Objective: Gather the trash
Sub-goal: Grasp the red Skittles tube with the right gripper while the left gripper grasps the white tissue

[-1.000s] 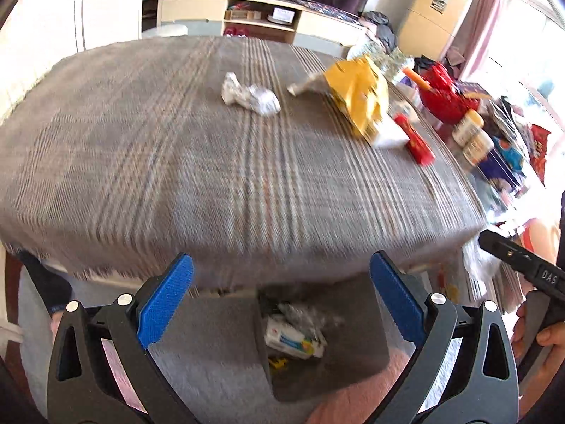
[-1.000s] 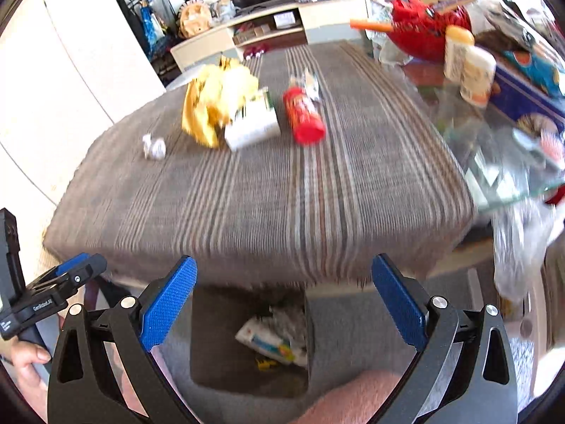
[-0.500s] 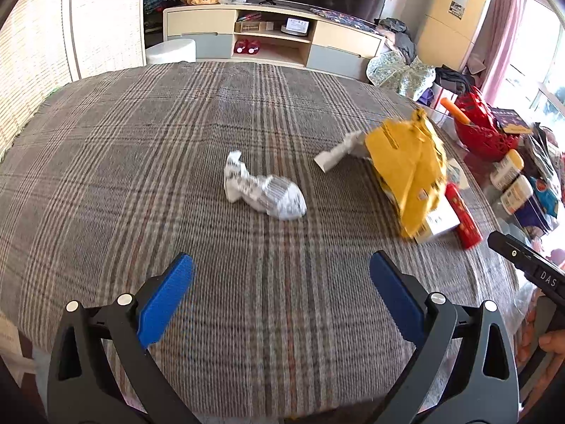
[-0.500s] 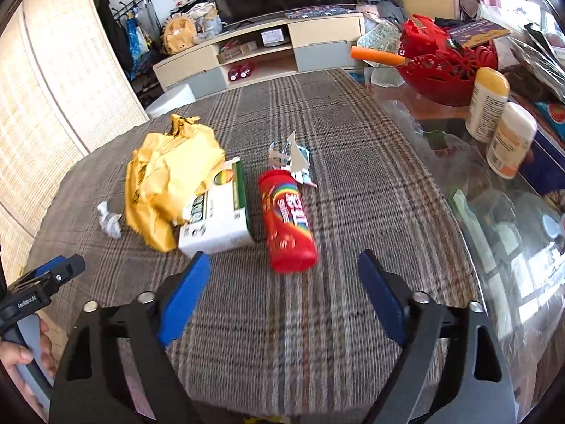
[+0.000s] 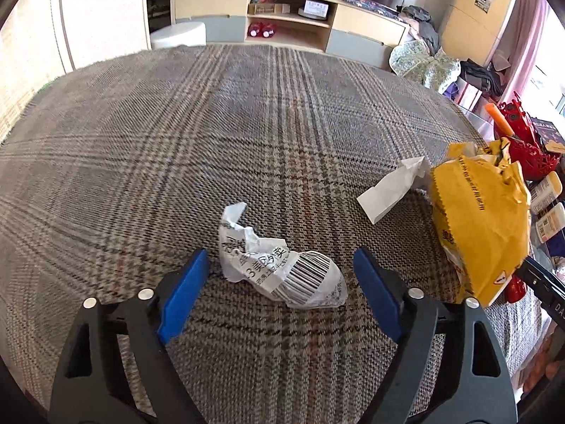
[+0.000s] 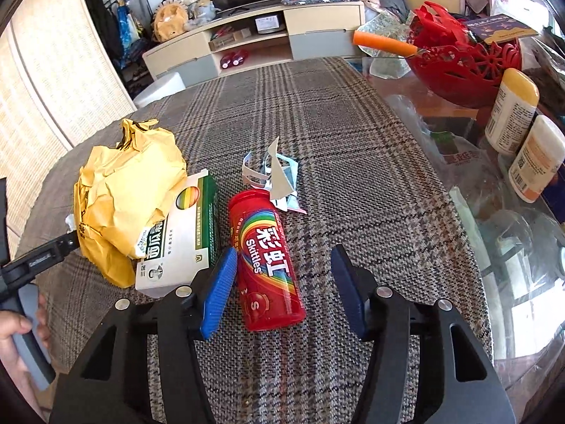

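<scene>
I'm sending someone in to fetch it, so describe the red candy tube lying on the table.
Start at the plaid tablecloth and find the yellow crumpled bag. Right of it lies a white-and-green box, and right of that the red Skittles tube, on its side between the right gripper's open blue pads. It alone is red and cylindrical, with a rainbow.

The table, under a plaid cloth, carries a crumpled label, a white scrap, a yellow bag, a green-white box, a red Skittles tube and torn paper.
</scene>
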A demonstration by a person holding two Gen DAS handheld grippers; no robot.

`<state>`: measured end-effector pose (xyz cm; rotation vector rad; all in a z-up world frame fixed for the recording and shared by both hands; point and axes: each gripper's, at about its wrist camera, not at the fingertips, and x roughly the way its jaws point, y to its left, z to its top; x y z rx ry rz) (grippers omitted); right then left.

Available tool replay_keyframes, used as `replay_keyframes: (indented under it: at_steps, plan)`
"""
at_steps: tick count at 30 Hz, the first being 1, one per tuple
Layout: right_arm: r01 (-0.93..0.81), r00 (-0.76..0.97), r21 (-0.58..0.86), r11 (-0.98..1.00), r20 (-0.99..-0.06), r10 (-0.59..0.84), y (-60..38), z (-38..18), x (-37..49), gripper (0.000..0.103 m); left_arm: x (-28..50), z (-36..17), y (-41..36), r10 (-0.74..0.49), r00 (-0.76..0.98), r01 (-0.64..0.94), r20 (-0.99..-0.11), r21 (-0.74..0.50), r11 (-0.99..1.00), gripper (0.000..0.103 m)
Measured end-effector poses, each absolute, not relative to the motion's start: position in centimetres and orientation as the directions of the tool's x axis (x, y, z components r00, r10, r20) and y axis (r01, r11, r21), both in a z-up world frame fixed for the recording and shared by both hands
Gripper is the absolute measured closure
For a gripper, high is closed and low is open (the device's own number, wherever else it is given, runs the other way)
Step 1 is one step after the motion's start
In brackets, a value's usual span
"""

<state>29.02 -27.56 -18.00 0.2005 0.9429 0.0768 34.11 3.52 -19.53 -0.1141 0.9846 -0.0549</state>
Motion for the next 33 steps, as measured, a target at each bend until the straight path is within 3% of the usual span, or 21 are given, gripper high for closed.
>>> replay_keyframes:
  at_steps: [3, 5, 7, 9, 13, 19, 33]
  plan:
    - [0.0, 0.559, 0.208, 0.978, -0.811, 0.172, -26.8, -18.5, 29.5, 0.046, 34.4, -19.5, 3.2, -0.085, 0.558, 0.003, -0.825, -0.1, 0.995, 0.029]
    - [-0.005, 0.557, 0.198, 0.98, -0.814, 0.167, -26.5, -18.9, 29.6, 0.047, 34.4, -19.4, 3.1, -0.075, 0.562, 0.009, -0.824, -0.084, 0.996, 0.046]
    - [0.0, 0.564, 0.201, 0.98, -0.809, 0.166, -26.4, -19.1, 29.5, 0.049, 34.2, -19.4, 2.7, -0.058, 0.566, 0.024, -0.822, -0.053, 0.998, 0.055]
    - [0.001, 0.568, 0.195, 0.981, -0.807, 0.16, -26.3, -19.2, 29.3, 0.065, 33.7, -19.5, 2.3, -0.027, 0.573, 0.038, -0.819, -0.006, 0.999, 0.061]
    - [-0.018, 0.566, 0.158, 0.987, -0.813, 0.14, -25.8, -19.1, 28.4, 0.07, 32.4, -19.4, 1.9, -0.02, 0.58, 0.054, -0.815, 0.014, 0.998, 0.076]
    - [-0.029, 0.549, 0.182, 0.983, -0.819, 0.167, -26.4, -18.8, 25.4, 0.072, 28.9, -19.2, 1.6, -0.073, 0.563, 0.09, -0.823, -0.026, 0.996, 0.082]
    - [-0.069, 0.534, 0.252, 0.965, -0.808, 0.249, -25.3, -17.6, 12.8, 0.072, 14.2, -18.7, -2.2, -0.234, 0.518, 0.211, -0.823, -0.141, 0.967, 0.083]
